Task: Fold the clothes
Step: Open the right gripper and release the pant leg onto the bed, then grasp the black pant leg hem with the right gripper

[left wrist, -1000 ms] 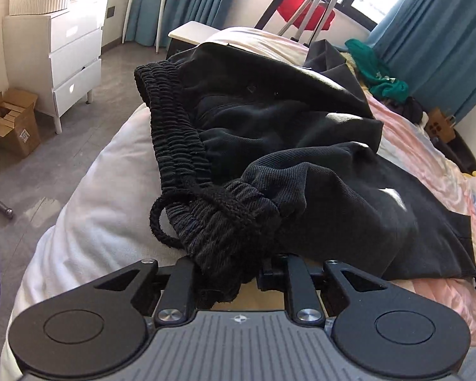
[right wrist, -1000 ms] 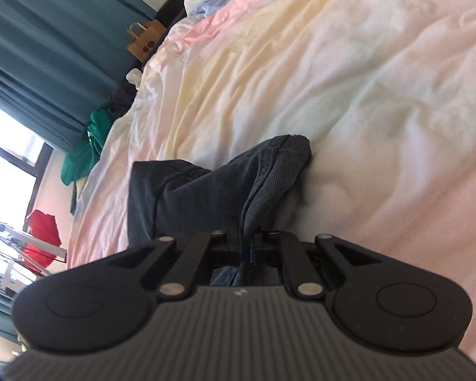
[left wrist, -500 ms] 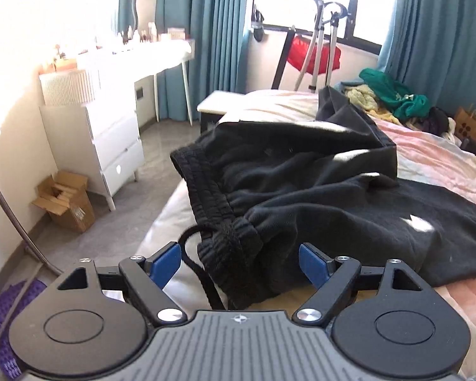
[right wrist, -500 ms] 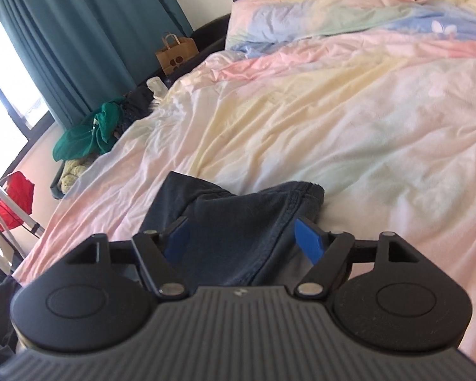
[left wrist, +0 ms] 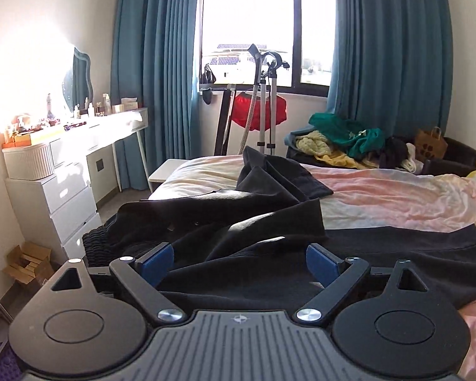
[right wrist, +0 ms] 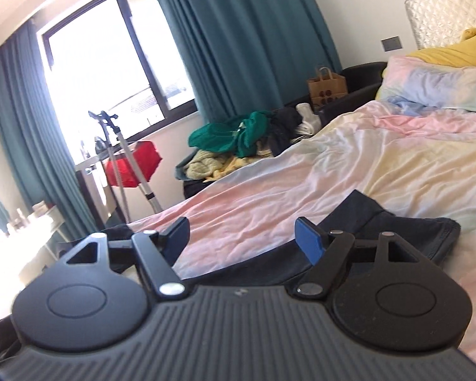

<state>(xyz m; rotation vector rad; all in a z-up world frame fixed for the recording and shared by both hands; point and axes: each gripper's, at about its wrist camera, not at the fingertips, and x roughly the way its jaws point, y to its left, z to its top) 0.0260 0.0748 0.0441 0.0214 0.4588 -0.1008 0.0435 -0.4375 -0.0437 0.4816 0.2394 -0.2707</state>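
Both grippers have let go of the black trousers and lifted away since a second ago. The left gripper hangs spread above the crumpled waistband end on the bed. The right gripper is spread too, empty, over a trouser leg end. A brown paper bag stands beyond; I cannot tell its contents.

Harsh daylight through window; dresser blown out; fisheye bends edges; right view slightly blurred.
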